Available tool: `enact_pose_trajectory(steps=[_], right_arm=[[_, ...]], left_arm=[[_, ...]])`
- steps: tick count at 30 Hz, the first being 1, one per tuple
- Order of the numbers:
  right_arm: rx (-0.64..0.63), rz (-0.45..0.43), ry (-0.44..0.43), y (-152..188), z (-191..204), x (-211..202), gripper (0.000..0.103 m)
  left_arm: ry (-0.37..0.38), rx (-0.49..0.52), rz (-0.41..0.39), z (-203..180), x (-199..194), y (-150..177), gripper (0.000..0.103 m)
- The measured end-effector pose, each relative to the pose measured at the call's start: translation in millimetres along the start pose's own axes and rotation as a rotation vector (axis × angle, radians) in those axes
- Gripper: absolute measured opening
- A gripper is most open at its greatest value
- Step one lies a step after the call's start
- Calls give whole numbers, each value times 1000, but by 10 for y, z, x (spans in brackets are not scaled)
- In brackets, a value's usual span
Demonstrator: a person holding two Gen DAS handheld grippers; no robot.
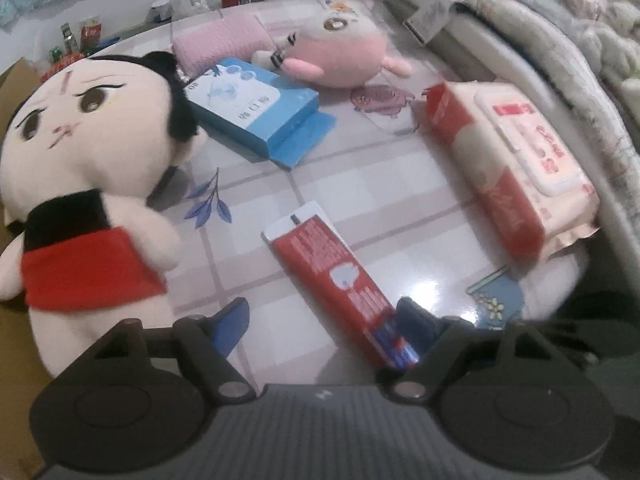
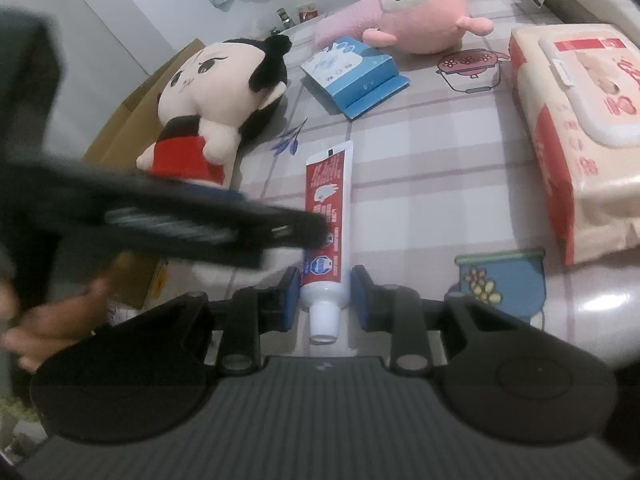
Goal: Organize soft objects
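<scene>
Only from the right wrist: toothpaste tube's (image 2: 326, 216) cap between spread right gripper (image 2: 325, 298); left gripper (image 1: 320, 320) spread too.

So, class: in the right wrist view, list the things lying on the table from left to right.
Black-haired plush doll → toothpaste tube → blue tissue box → pink plush toy → wet wipes pack.

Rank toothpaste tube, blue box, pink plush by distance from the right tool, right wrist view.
From the right tool, nearest first:
1. Toothpaste tube: its cap end lies between the open fingers, dead ahead.
2. Blue box: mid-table, straight ahead beyond the tube.
3. Pink plush: far end of the table, slightly right, behind the box.
</scene>
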State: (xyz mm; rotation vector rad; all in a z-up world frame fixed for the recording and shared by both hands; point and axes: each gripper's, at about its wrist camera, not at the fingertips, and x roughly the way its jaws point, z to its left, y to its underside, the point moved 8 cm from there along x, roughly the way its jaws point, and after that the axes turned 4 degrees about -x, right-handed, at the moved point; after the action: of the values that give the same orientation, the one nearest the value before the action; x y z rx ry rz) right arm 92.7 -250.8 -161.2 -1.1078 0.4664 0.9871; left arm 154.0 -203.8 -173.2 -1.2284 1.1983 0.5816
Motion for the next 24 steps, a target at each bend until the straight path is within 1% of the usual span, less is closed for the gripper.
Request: enact_pose_trajectory(steps=[3, 7, 9, 12, 17, 19, 20, 24], right_arm=[[3, -4, 5, 58, 24, -34, 27], [-6, -5, 15, 88, 53, -55, 27], [-8, -3, 17, 90, 51, -56, 27], [-5, 8, 19, 78, 51, -50, 27], [-14, 29, 35, 48, 70, -24, 27], [-23, 34, 44, 44, 82, -16, 27], [-28, 35, 48, 44, 88, -13, 27], [-49, 35, 46, 45, 118, -8, 27]], left_arm=[[-3, 11, 25, -55, 70, 4, 78], [-13, 19, 41, -100, 134, 18, 76], [-28, 28, 33, -107, 140, 7, 75], [-40, 31, 25, -114, 152, -22, 70], [-63, 58, 20, -138, 183, -44, 67], [-66, 59, 15, -141, 182, -56, 60], [-65, 56, 12, -142, 178, -67, 58], [-65, 46, 3, -134, 175, -77, 55]])
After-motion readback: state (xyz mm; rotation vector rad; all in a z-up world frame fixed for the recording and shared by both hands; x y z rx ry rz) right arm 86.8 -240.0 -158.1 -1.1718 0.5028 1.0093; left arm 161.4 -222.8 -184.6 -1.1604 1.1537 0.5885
